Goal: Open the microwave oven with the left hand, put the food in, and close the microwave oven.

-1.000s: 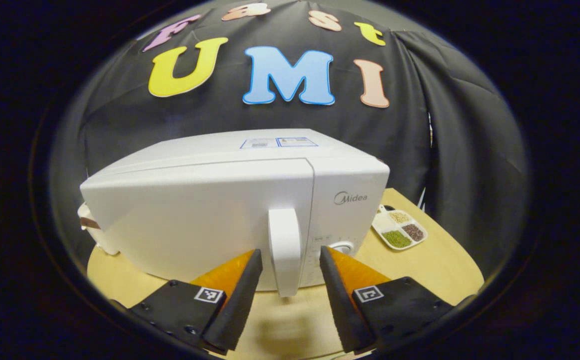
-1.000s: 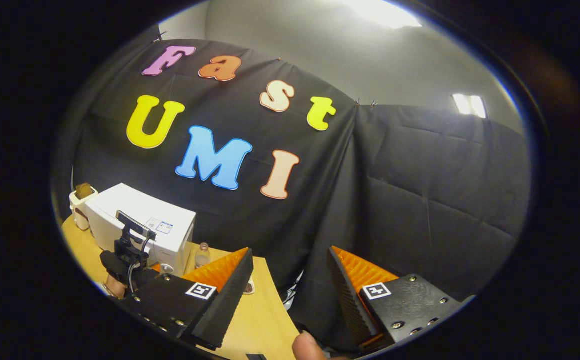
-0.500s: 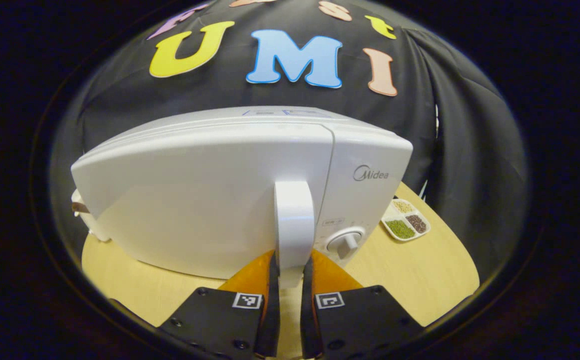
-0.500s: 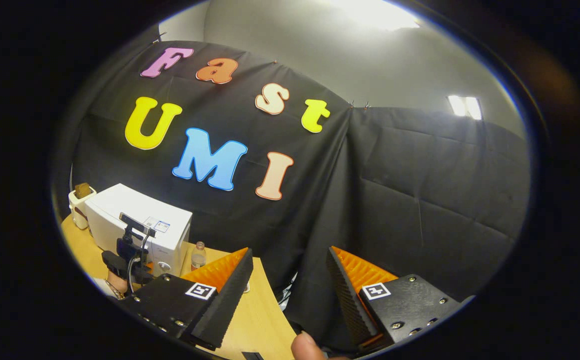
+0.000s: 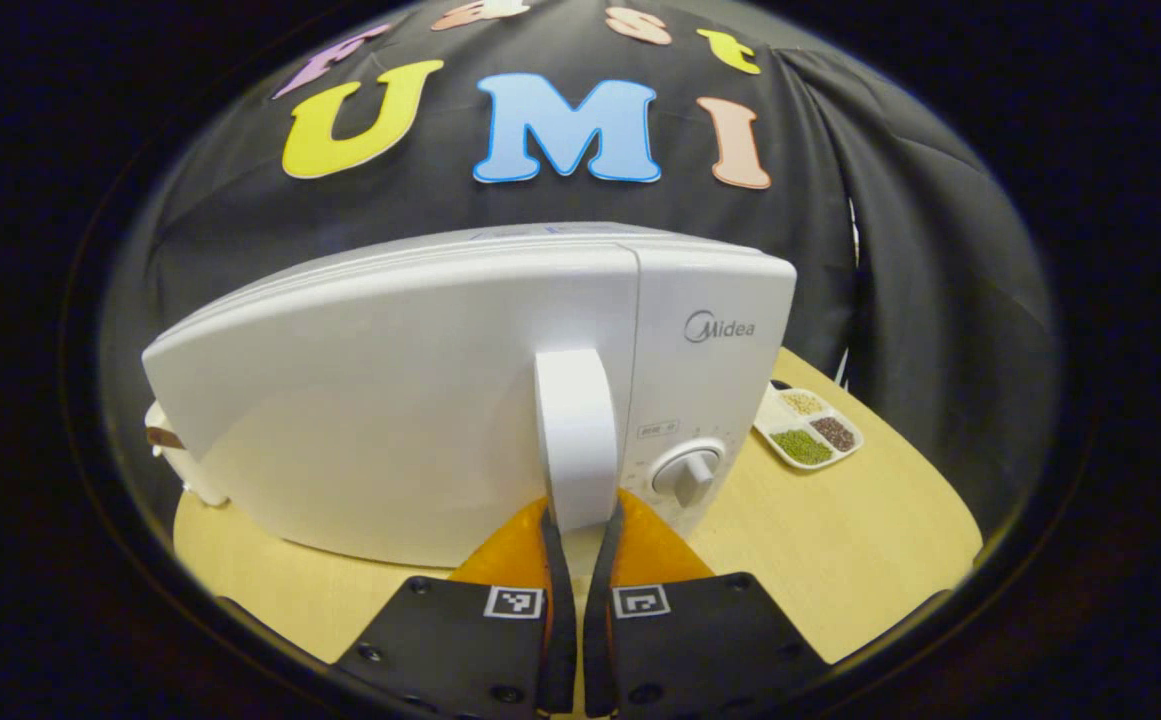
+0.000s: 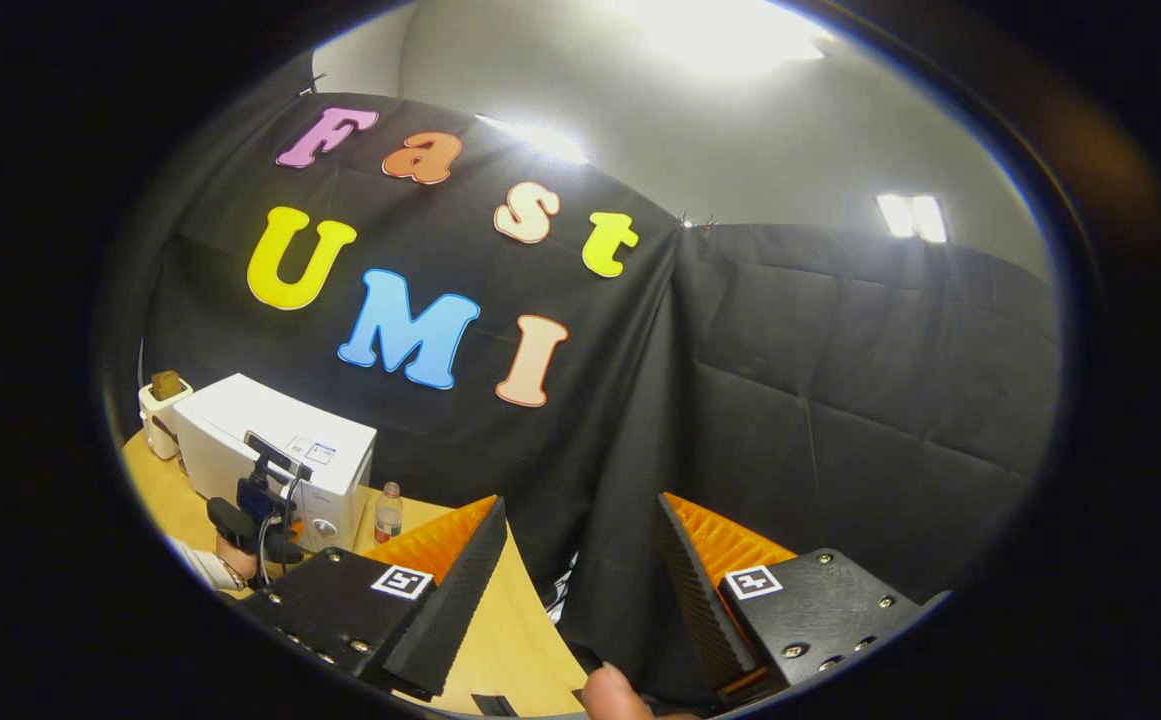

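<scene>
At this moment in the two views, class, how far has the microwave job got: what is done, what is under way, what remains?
Done: the left gripper has closed on the door handle of the microwave. Under way: the pull; the door looks shut, flush with the control panel. Left: swinging the door open, putting food in, closing it. The right gripper hangs open and empty; the sectioned tray sits on the table.

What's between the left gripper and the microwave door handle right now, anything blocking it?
Nothing visible. The left gripper is already closed on the lower end of the door handle of the microwave, one finger on each side. The door itself looks shut.
</scene>
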A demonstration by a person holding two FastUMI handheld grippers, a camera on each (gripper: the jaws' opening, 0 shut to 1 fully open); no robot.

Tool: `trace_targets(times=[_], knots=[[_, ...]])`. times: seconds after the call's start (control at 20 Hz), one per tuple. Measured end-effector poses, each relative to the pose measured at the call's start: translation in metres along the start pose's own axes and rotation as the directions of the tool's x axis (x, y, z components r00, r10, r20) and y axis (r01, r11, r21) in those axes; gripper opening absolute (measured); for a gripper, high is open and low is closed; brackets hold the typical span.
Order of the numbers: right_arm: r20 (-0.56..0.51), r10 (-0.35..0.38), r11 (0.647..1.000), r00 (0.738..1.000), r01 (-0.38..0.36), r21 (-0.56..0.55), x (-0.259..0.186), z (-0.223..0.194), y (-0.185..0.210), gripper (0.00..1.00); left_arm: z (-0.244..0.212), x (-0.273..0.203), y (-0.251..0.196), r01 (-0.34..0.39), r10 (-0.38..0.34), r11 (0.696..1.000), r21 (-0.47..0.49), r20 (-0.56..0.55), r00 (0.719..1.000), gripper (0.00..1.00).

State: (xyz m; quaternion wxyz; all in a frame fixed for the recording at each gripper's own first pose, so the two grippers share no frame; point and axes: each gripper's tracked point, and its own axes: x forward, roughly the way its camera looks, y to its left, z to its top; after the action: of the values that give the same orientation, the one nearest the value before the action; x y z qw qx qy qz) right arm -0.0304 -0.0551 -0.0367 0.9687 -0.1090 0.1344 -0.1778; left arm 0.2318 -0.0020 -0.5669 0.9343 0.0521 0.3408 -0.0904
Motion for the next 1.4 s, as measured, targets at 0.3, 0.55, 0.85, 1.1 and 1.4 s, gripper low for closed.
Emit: trace_targets(times=[0.3,0.55,0.85,1.1,1.4], knots=[[0.009,0.033,0.998,0.999,-0.033,0.049,-0.019,-0.020,-0.036,0.91,-0.001,-0.001,0.000,0.006,-0.006,1.000,-0.002,-0.026,1.000,0.10],[-0.009,0.068,0.994,0.998,-0.066,0.086,-0.029,-0.048,-0.067,0.90,-0.034,-0.061,0.003,-0.090,0.090,0.995,-0.045,0.003,0.996,0.11],[0.042,0.190,0.973,0.981,-0.194,0.125,-0.036,-0.054,-0.050,0.90,-0.089,-0.155,0.040,-0.196,0.194,0.978,-0.066,-0.037,0.980,0.11],[0.065,0.302,0.939,0.951,-0.308,0.153,-0.048,-0.062,-0.016,0.90,-0.131,-0.218,0.098,-0.327,0.321,0.944,-0.053,-0.095,0.942,0.11],[0.007,0.391,0.916,0.921,-0.389,0.096,-0.065,-0.073,0.051,0.90,-0.158,-0.261,0.151,-0.338,0.332,0.940,-0.042,-0.109,0.937,0.11]])
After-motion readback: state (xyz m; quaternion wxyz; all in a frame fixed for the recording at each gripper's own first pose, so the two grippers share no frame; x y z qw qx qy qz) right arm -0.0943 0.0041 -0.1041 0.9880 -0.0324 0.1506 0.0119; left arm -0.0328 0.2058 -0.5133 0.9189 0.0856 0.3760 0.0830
